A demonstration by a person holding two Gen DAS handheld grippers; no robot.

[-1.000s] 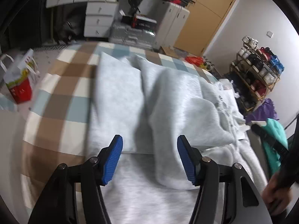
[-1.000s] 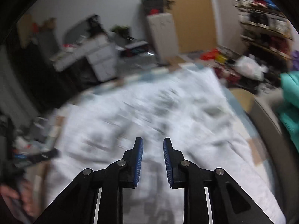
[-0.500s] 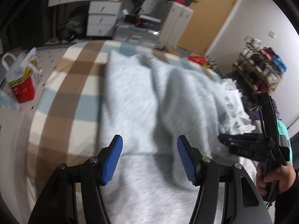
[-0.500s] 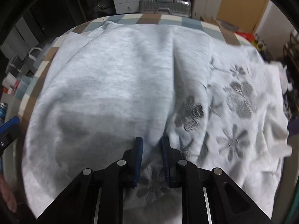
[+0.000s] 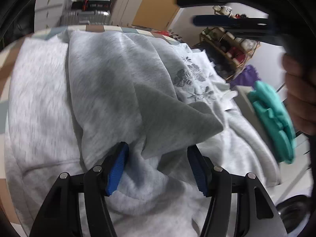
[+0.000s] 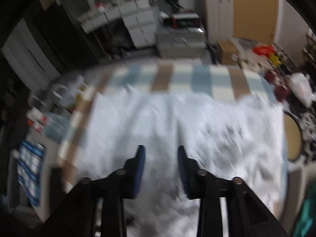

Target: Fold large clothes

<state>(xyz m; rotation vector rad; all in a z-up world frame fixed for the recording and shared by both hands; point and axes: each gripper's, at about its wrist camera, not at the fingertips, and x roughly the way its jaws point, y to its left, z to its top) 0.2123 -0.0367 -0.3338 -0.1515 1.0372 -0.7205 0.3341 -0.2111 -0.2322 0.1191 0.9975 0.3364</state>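
Observation:
A large light grey sweatshirt [image 5: 110, 83] with grey flower prints [image 5: 185, 77] lies rumpled on a checked bedcover [image 6: 181, 75]. My left gripper [image 5: 158, 165] is open low over it, with a raised fold of the fabric between its blue pads, not clamped. My right gripper [image 6: 161, 166] is open and empty above the sweatshirt [image 6: 177, 122]; that view is blurred by motion. The right gripper also shows at the top right of the left wrist view [image 5: 237, 23], held in a hand.
A teal garment [image 5: 274, 118] lies to the right of the bed. A shoe rack [image 5: 231, 45] stands by the right wall. White drawers [image 6: 136, 23], a suitcase [image 6: 181, 39] and a wooden door [image 6: 254, 9] are beyond the bed. Bags and boxes [image 6: 31, 158] sit on the left.
My right gripper has let go of the sweatshirt, opened and lifted away. My left gripper has moved down and forward into the fabric fold.

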